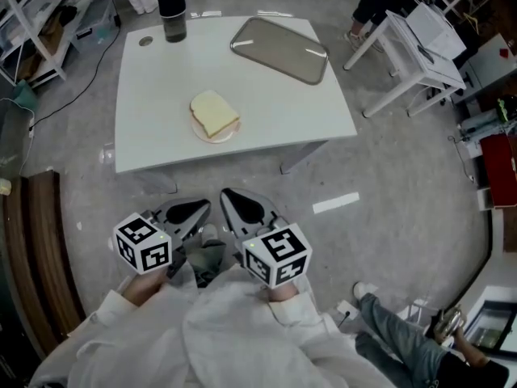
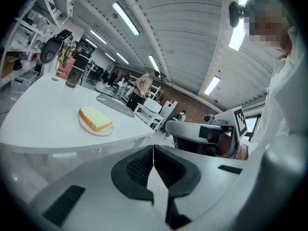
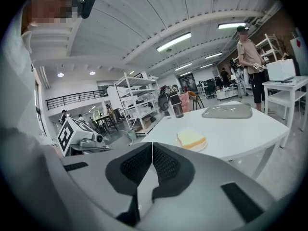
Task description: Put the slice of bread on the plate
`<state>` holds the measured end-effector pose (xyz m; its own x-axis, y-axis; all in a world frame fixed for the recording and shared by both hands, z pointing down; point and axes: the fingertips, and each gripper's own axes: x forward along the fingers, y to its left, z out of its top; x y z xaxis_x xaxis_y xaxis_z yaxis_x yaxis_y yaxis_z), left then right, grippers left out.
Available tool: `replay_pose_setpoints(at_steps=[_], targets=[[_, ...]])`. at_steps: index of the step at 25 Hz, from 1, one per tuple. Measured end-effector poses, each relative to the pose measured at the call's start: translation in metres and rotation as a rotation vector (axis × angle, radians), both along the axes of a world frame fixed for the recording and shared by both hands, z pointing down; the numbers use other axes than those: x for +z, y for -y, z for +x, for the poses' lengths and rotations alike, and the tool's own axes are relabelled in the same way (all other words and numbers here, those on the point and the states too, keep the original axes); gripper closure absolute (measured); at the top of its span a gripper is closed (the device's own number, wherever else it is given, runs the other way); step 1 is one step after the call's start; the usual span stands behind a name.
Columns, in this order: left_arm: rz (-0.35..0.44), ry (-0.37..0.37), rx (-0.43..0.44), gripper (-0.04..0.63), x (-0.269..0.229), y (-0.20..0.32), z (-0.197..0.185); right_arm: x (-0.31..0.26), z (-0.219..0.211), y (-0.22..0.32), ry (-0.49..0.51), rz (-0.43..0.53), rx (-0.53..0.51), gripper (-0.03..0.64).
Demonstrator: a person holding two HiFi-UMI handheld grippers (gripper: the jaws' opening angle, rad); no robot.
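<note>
A slice of bread [image 1: 215, 112] lies on a small white plate [image 1: 216, 136] near the front of the white table [image 1: 266, 120]. Both grippers hang off the table, close to my body, well short of the bread. My left gripper [image 1: 191, 212] has its jaws closed together with nothing between them, and so does my right gripper [image 1: 239, 204]. In the left gripper view the bread [image 2: 95, 118] and plate [image 2: 91, 128] sit ahead to the left of the shut gripper [image 2: 153, 151]. From the right gripper [image 3: 152, 149], the bread [image 3: 191, 138] lies ahead to the right.
A grey tray [image 1: 280, 48] lies at the table's far right and a dark tumbler [image 1: 171, 12] stands at its far left. A white side table [image 1: 420, 55] stands to the right, shelving [image 1: 32, 23] to the left. A person [image 3: 250, 57] stands beyond the table.
</note>
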<state>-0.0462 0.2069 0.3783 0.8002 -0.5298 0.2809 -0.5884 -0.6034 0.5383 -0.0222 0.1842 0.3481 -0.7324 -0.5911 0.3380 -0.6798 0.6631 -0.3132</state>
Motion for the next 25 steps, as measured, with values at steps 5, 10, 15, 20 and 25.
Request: replay_pose_setpoints(at_steps=[5, 10, 15, 20, 25], targets=[[0.009, 0.007, 0.005, 0.584, -0.002, 0.042, -0.021, -0.001, -0.014, 0.037, -0.005, -0.003, 0.031, 0.601], [-0.004, 0.002, 0.009, 0.584, 0.004, 0.070, -0.024, 0.006, -0.006, 0.058, -0.007, -0.012, 0.066, 0.601], [-0.014, 0.011, 0.012, 0.584, 0.010, 0.088, -0.021, 0.012, 0.004, 0.078, -0.002, -0.021, 0.088, 0.601], [-0.019, 0.016, -0.005, 0.584, 0.010, 0.110, -0.022, 0.015, 0.002, 0.097, -0.008, -0.026, 0.066, 0.601], [-0.038, 0.001, -0.039, 0.584, 0.012, 0.137, -0.021, 0.016, 0.008, 0.132, -0.018, -0.029, 0.041, 0.601]])
